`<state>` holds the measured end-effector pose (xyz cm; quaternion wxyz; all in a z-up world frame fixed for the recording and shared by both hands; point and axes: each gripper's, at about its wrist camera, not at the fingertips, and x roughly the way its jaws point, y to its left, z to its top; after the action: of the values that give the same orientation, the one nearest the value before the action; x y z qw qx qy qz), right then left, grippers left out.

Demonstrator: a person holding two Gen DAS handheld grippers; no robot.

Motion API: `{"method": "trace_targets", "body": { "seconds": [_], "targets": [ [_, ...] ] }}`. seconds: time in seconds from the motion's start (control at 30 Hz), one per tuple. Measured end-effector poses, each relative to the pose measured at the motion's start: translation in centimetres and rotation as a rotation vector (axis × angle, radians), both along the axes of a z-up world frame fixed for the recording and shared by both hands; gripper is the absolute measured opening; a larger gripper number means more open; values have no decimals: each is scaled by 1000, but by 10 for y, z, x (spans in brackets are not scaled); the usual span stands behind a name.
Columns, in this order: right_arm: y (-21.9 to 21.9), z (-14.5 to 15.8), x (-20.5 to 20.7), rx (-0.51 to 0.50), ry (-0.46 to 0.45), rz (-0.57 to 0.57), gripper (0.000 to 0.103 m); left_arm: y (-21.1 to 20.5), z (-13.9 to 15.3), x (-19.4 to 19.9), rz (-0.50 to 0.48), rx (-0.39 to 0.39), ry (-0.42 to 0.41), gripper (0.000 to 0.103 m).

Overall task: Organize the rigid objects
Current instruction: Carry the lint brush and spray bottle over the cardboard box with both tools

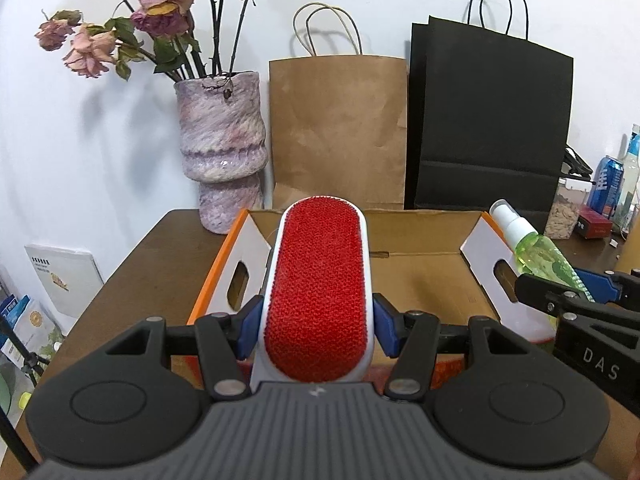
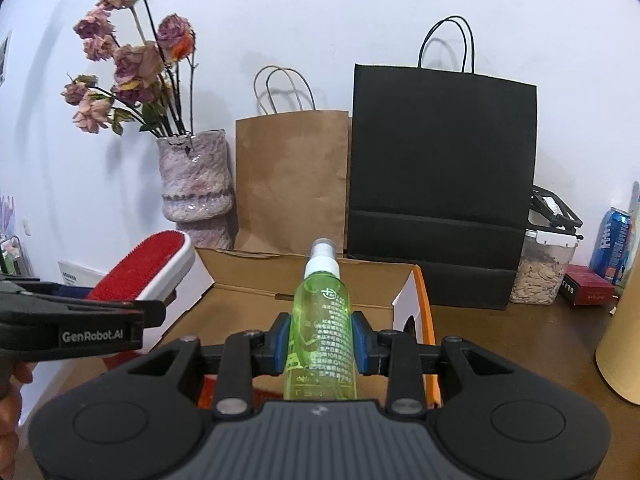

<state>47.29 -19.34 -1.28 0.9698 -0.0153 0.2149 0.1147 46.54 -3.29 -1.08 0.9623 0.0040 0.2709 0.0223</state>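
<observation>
Left wrist view. Left gripper [image 1: 316, 330]: blue pads pinching the white sides of a lint brush [image 1: 318, 292], red bristle face up, nose pointing forward above the open cardboard box [image 1: 420, 276]. Held level and lengthwise, likely so it can be lowered flat into the box. The brush handle is hidden under the gripper body. The box floor, where visible, shows bare cardboard; its near part is blocked by the brush and gripper. At right edge, the right gripper [image 1: 560, 292] carries a green spray bottle [image 1: 540, 252] just over the box's right flap; its fingers are only partly in frame. Behind: stone-patterned vase [image 1: 222, 148] with dried roses, brown paper bag [image 1: 340, 132], black paper bag [image 1: 492, 120]. All stand on a brown table [image 1: 152, 256].

Right wrist view. Right gripper [image 2: 320, 344]: pads clamped on the bottle's [image 2: 320, 320] mid-body, white spray cap forward, aimed over the box [image 2: 312, 300]. Label text is too small to read; the bottle base is hidden by the gripper. Left gripper [image 2: 120, 304] at left edge, brush [image 2: 144, 268] tilted above the left flap; pads cut off. Judgement: both items carried, not yet deposited.
</observation>
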Motion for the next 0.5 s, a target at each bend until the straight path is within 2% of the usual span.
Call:
{"method": "trace_targets", "body": {
  "seconds": [0.5],
  "targets": [
    [9, -5, 62, -25, 53, 17, 31, 5, 0, 64, 24, 19, 4, 57]
  ]
}}
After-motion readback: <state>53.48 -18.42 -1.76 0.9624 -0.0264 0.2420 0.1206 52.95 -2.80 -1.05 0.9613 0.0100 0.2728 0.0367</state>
